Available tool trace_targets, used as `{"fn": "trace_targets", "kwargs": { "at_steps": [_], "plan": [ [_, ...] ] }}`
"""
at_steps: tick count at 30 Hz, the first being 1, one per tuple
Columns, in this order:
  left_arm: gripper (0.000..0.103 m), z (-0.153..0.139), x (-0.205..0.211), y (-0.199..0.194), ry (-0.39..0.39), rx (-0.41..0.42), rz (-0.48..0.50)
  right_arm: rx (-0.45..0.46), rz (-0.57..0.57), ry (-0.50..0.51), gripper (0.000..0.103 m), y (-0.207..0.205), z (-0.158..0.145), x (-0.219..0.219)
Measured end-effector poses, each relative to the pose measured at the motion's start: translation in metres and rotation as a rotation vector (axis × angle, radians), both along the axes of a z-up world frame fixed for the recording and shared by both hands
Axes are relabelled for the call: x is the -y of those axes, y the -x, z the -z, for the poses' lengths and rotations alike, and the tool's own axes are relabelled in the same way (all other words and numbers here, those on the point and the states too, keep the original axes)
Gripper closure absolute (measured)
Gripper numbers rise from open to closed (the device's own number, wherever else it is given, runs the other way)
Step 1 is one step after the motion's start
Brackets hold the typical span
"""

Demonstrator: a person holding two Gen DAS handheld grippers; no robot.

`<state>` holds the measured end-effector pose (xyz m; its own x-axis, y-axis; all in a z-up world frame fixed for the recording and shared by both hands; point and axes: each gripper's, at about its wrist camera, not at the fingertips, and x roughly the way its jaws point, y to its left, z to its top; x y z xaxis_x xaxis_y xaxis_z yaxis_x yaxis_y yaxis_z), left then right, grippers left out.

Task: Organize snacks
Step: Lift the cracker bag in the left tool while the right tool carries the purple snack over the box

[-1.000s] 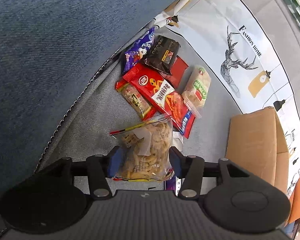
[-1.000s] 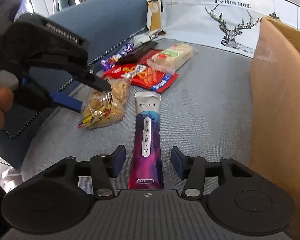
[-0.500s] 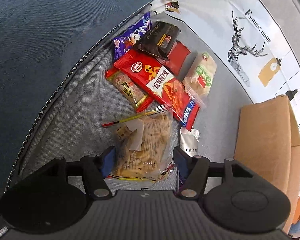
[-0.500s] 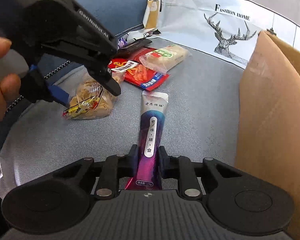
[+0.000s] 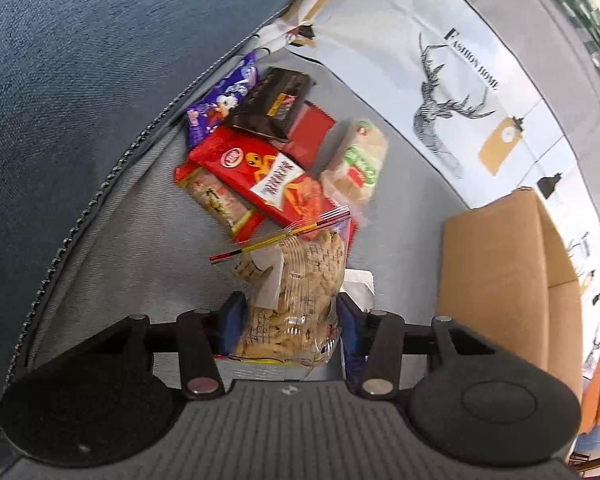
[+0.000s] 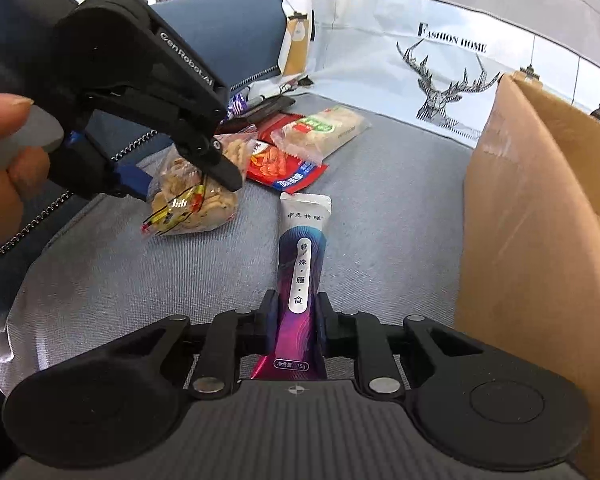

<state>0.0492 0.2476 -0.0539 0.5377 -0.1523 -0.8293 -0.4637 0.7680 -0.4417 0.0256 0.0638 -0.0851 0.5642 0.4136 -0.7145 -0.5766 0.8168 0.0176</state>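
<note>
Since a second ago your left gripper (image 5: 288,322) closed in on the clear bag of crackers (image 5: 296,292) and pinched it between both fingers, lifted just clear of the grey sofa seat (image 6: 388,216), while your right gripper (image 6: 296,320) went from wide apart to clamped on the purple sachet (image 6: 302,276), which lay flat on the seat. Behind the bag you had the pile of red packets (image 5: 268,184) and a pale wrapped cake (image 5: 358,164), and at far right stood the cardboard box (image 6: 540,220).
</note>
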Motion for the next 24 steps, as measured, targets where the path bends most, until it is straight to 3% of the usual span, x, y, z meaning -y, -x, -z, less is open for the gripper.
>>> {"fn": "trace_targets", "kwargs": {
  "at_steps": [13, 24],
  "plan": [
    [0.050, -0.016, 0.000, 0.013, -0.004, 0.086, -0.015, 0.111, 0.007, -0.046, 0.084, 0.016, -0.041, 0.013],
    [0.050, -0.043, 0.019, 0.015, -0.047, 0.234, 0.029, 0.309, 0.071, -0.195, 0.084, -0.004, -0.151, 0.087]
  ]
}}
